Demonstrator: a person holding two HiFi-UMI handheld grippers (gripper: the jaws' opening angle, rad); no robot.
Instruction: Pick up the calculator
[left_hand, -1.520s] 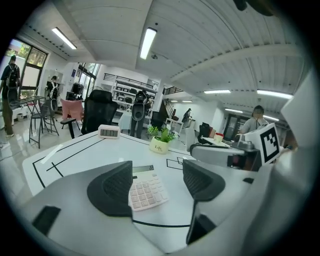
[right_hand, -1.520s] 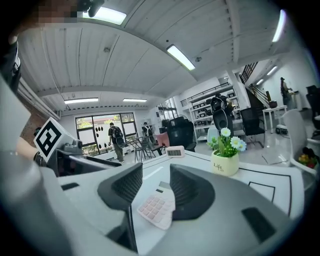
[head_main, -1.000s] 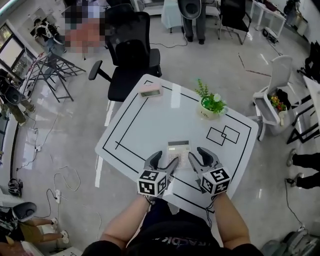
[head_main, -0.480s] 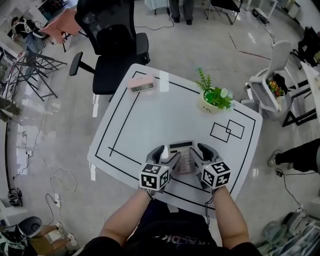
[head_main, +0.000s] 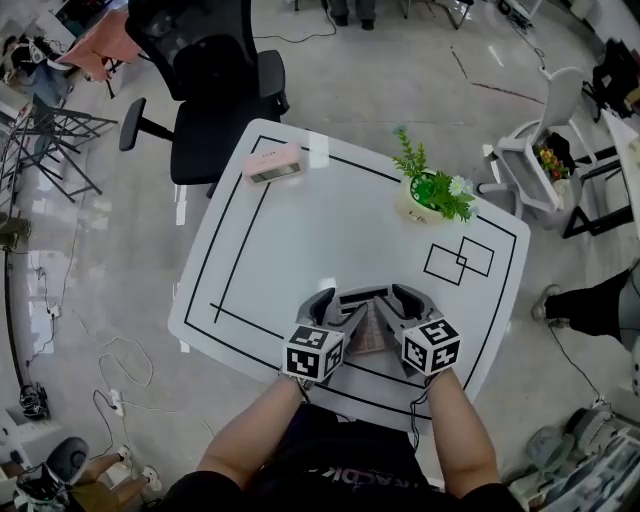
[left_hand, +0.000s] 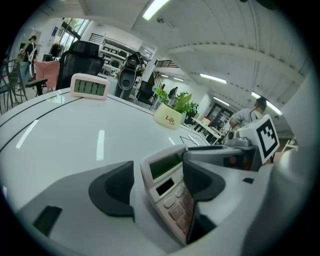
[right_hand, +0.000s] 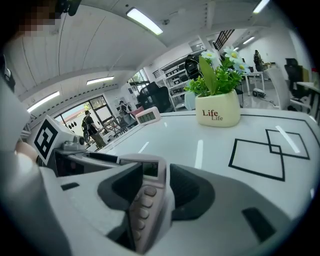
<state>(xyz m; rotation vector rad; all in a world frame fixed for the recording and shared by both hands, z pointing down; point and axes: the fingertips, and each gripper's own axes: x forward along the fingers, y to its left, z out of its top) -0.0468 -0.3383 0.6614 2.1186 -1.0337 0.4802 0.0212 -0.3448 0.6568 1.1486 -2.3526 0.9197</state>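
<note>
- The calculator (head_main: 366, 328) sits right between the two grippers, near the edge of the white table (head_main: 290, 240) closest to the person.
- The left gripper (head_main: 336, 305) comes at it from its left side and the right gripper (head_main: 398, 300) from its right, so both sets of jaws meet on the same thing.
- In the left gripper view, the calculator (left_hand: 167, 175) is inside the left gripper (left_hand: 157, 185), tilted with the screen end up. The jaw on the right of that view lies against the keys. The jaw on the left of that view has a thin gap to the calculator's edge, so I'd call this one parted around it, not clamped.
- In the right gripper view, the calculator (right_hand: 147, 200) is edge-on in the right gripper (right_hand: 155, 187), keys facing the jaw on the left of that view. Both pads sit right up against it, so the right one is closed on the calculator.
- I honestly can't tell if the calculator is fully off the table or just tipped up.
- Beyond the right gripper's jaws are a taped double square (right_hand: 270, 150) and a potted plant (right_hand: 217, 107).
- A pink desk clock (left_hand: 89, 86) sits well ahead of the left gripper, at the far side of the table.
</note>
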